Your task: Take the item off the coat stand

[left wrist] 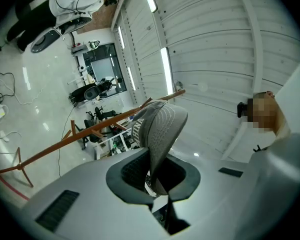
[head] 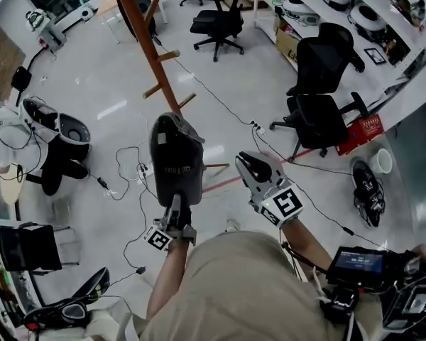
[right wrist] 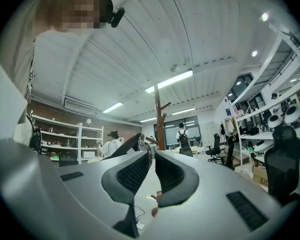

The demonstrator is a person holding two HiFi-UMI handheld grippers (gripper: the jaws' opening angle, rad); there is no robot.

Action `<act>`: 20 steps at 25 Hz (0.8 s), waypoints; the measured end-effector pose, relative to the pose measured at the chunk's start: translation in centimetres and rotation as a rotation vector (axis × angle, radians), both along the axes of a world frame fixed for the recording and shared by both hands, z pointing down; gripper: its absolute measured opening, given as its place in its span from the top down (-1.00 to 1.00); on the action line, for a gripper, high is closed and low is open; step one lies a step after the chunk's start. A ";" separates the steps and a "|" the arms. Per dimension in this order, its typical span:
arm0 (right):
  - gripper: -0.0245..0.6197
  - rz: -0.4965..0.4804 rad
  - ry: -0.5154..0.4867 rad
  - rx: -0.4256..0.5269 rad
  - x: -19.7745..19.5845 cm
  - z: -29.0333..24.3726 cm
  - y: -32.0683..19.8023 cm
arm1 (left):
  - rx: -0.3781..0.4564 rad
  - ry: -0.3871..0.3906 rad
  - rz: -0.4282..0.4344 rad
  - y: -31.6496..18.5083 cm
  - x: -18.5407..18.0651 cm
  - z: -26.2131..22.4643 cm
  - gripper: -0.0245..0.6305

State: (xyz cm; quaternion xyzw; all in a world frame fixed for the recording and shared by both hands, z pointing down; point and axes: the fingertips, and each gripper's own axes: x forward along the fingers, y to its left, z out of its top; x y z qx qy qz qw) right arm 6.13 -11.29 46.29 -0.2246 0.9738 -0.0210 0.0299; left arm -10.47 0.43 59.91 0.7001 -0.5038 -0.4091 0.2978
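A person's left gripper (head: 177, 206) was clamped on a grey cap (head: 176, 156), its two jaws pinching the fabric near the cap's lower edge so that the crown stood up above them. The cap, stitched in pale curved lines and carrying white lettering on its side, was off the wooden coat stand (head: 145, 40) and hung on none of its pegs. In the left gripper view the stand's pole ran behind the cap.

The right gripper (head: 249, 165) was held up just beside the cap, without touching it. Its jaws stood a narrow gap apart with nothing between them, and its own view looked past them at the stand across the room.

Cables (head: 125, 163) trailed over the glossy white floor below, and black office chairs (head: 318, 116) stood well to the right beside a red box (head: 362, 132).
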 end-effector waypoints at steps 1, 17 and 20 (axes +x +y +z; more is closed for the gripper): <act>0.77 -0.003 -0.002 0.014 -1.3 -0.4 0.5 | 0.007 -0.004 -0.007 0.6 -1.2 -0.6 0.82; 0.77 0.066 -0.052 0.035 -3.0 -0.4 -0.2 | 0.047 -0.065 -0.046 1.8 -5.0 -4.2 0.82; 0.77 0.090 -0.047 0.039 -5.5 -2.3 0.6 | 0.036 -0.093 -0.046 2.1 -8.3 -5.9 0.82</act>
